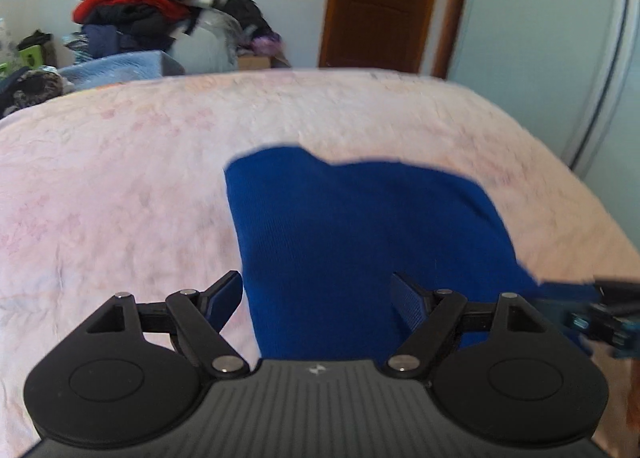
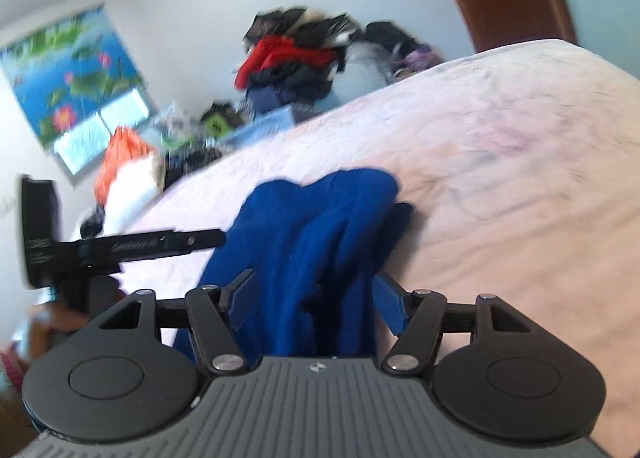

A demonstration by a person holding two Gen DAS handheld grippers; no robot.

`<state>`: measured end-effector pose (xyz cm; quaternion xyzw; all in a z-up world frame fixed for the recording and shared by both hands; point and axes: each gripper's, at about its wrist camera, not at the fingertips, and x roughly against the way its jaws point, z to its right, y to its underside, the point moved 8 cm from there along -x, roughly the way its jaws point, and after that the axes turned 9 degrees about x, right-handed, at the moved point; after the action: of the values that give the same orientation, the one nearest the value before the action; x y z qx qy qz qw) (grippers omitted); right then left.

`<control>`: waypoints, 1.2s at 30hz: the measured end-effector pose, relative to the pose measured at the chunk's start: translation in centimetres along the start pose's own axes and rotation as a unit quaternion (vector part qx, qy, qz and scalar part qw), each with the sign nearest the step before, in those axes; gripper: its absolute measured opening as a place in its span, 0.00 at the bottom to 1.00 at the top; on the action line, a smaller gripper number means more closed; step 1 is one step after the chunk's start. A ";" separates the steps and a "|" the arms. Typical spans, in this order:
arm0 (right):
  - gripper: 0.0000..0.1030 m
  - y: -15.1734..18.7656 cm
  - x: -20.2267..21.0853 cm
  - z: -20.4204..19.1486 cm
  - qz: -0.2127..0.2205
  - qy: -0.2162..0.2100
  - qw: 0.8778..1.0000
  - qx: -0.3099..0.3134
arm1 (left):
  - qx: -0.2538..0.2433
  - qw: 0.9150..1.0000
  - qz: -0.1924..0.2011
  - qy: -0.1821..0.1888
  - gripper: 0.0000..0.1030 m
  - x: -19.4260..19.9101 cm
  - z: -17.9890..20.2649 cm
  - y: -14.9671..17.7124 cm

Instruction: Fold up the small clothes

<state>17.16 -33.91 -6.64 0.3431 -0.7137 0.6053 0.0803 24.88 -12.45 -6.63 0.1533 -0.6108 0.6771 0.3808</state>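
Deep royal-blue knit garment (image 1: 360, 226), plain, no print. Pale pink crinkled bedspread (image 1: 120, 178) with faint mottled rose blotches. Matte black two-finger grippers, blue pads (image 1: 406, 300) on the fingers. Reddish-brown panelled wooden door (image 1: 380, 2). Heaped clothes pile (image 2: 296, 54): bright red over black and navy. Blue window blind (image 2: 72, 70) printed with green leaves, pink lotus flowers.
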 end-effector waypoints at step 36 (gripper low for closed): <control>0.34 -1.7 -10.1 1.1 -0.068 -0.181 0.974 -0.121 | 0.236 0.949 -0.027 0.206 0.29 -2.9 -5.0 3.2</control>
<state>26.08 -31.03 -10.86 0.4825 -0.7594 0.4354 0.0314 25.83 -8.59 -11.85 0.1128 -0.3374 0.8083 0.4692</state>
